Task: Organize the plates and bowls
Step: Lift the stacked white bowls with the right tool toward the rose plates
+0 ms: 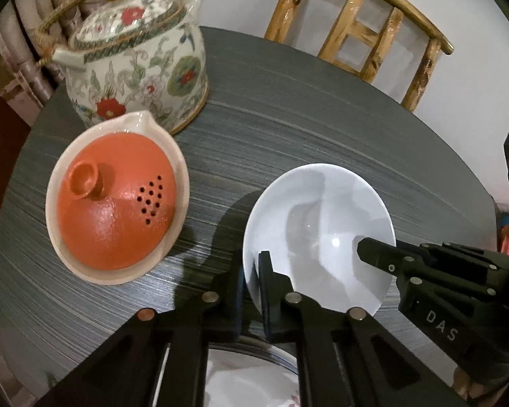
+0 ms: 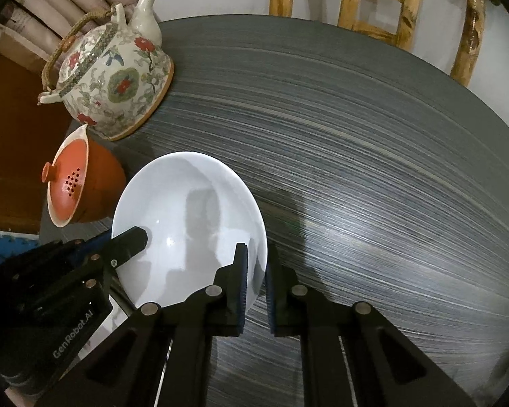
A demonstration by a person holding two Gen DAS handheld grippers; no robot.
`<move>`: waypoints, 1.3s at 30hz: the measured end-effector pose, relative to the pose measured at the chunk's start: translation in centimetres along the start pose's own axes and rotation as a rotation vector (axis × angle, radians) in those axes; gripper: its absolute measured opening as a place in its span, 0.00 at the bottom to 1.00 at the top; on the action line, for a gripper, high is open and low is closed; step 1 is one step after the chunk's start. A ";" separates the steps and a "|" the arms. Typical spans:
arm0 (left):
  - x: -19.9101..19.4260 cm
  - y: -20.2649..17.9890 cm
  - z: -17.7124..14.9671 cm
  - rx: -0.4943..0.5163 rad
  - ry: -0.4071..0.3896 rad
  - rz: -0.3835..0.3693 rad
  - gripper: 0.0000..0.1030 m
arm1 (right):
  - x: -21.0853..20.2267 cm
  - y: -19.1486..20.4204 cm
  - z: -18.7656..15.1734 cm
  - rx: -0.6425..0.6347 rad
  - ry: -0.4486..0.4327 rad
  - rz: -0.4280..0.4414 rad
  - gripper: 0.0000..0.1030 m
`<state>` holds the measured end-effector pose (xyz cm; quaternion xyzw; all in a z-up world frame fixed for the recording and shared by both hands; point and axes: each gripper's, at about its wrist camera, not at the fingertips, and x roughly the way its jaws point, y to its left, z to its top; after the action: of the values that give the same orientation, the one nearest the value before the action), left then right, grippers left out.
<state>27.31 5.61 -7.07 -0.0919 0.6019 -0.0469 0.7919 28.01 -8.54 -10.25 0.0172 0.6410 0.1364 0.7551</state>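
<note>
White bowl (image 1: 317, 234) sits on the dark round table (image 1: 288, 129), near the front edge, just right of the orange lidded pot (image 1: 115, 200) and well clear of the floral teapot (image 1: 135, 57). Both grippers are on it at once. Left gripper (image 1: 251, 291) pinches the near-left rim, one pad inside the wall, one outside; right gripper (image 2: 256, 288) does the same on the opposite rim, its pads closed tight on the thin wall. The bowl looks to be glazed ceramic: rigid, smooth, likely slippery under the pads, and breakable if dropped or knocked against the pot. Weight is probably moderate, which would suit a two-sided rim hold; the rim is the only thin edge on offer, since the wall flares and gives no flat face. A level, matched lift seems wise, as any tilt could let the glaze slide out of one pinch. Count: one white bowl, one orange pot with pierced lid, one teapot, one wooden chair (image 1: 359, 37) behind the table. A patterned dish (image 1: 251, 380) shows partly under the left gripper, kind uncertain; one visible.
</note>
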 end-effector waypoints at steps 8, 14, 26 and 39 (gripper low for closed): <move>-1.8 -1.5 -0.3 0.033 -0.009 -0.005 0.07 | -1.9 0.5 -1.1 -0.001 -0.009 -0.016 0.10; -3.7 -2.2 -1.0 0.047 -0.014 -0.015 0.07 | -4.0 0.6 -2.6 0.002 -0.023 -0.028 0.10; -7.9 -4.1 -4.5 0.106 -0.017 -0.031 0.07 | -8.5 0.7 -7.3 -0.001 -0.046 -0.041 0.10; -10.4 -6.6 -9.6 0.173 -0.014 -0.032 0.08 | -11.9 0.8 -13.2 0.019 -0.069 -0.051 0.10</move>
<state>15.48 0.20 1.64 -0.0328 0.5886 -0.1107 0.8002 13.33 -12.46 -1.02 0.0128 0.6161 0.1106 0.7798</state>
